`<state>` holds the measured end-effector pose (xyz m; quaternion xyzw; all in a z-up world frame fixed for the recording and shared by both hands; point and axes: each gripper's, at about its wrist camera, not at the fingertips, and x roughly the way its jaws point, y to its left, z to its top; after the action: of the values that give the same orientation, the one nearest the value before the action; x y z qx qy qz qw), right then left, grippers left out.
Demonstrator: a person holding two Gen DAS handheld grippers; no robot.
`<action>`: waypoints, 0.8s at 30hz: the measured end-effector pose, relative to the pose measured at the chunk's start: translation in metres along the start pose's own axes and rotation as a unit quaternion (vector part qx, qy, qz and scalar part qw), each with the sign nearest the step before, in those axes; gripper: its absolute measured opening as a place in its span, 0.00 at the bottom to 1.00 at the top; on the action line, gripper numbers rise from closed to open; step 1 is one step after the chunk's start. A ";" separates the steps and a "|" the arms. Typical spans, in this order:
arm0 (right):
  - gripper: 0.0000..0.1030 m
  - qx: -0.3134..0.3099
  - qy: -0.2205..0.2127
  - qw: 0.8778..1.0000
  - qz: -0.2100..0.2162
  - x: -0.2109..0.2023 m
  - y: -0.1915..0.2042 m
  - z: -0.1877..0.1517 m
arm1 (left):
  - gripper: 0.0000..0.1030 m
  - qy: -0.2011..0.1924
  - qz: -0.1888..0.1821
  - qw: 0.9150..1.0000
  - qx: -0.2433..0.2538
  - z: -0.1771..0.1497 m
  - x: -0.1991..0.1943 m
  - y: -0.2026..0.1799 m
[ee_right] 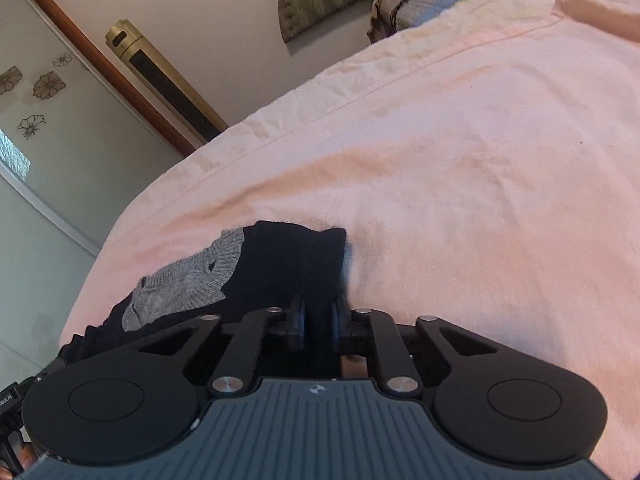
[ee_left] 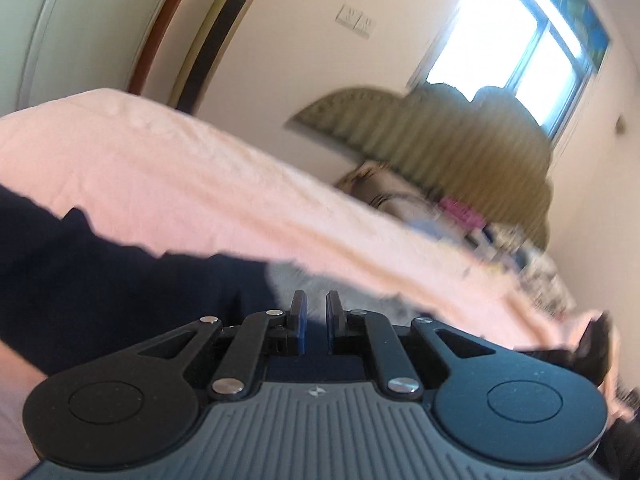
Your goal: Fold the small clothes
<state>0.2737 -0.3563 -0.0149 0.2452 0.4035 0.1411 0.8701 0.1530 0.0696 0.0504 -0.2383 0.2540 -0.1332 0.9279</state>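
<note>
One garment (ee_right: 280, 264), navy-grey, lower left on bed (ee_right: 460, 160); right gripper (ee_right: 319, 320) clenched on its edge; left gripper (ee_left: 316, 320) nearly closed, grasp unclear.

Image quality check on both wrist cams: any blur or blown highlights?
Left wrist: heavy motion blur across the headboard and bed clutter; the window is blown out, though the left gripper stays sharp. Right wrist: mostly sharp, evenly lit pink sheet; slight blur only on the dark garment near the right gripper. Both show fisheye bending.
</note>
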 end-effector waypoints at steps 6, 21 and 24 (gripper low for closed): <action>0.10 0.005 -0.032 0.999 0.000 -0.031 -0.014 0.011 | 0.15 0.103 -0.037 0.994 -0.013 -0.010 0.049 -0.006; 0.65 -0.033 -0.054 0.998 -0.014 0.004 0.043 -0.026 | 0.11 0.125 -0.011 0.992 -0.020 -0.031 0.065 0.019; 0.66 -0.020 -0.069 0.997 0.003 0.004 0.035 -0.029 | 0.11 0.133 0.007 0.991 -0.024 -0.015 0.052 0.019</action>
<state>0.2521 -0.3161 -0.0149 0.2385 0.3387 0.1343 0.9002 0.1904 0.0609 0.0082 -0.2387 0.3799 -0.1516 0.8808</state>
